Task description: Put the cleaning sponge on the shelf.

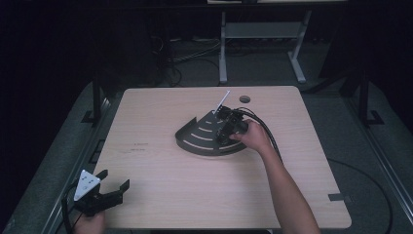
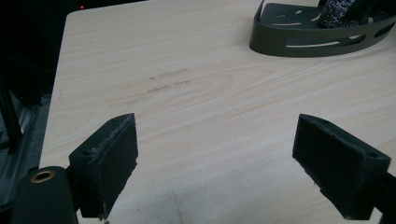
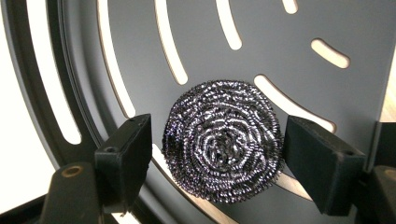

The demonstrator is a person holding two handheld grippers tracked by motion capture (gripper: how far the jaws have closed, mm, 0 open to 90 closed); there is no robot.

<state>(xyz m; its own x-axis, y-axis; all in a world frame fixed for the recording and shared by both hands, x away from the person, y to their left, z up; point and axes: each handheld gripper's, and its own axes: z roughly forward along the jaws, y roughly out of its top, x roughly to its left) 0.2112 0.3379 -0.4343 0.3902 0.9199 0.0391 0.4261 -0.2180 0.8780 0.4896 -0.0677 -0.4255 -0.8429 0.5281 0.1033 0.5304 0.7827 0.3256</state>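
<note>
A round steel-wool scourer lies on a dark, fan-shaped slotted tray. My right gripper is open, with one jaw on each side of the scourer and a small gap at each. In the high view the tray sits mid-table and the right gripper hangs over its right part, held by a hand. My left gripper is open near the table's front left corner. In the left gripper view its jaws stand wide apart over bare wood, with the tray and scourer far off.
A thin white stick slants up from the tray's back edge. A round cable hole lies near the table's far edge. Black cables trail from the right gripper. The table's front half is bare wood.
</note>
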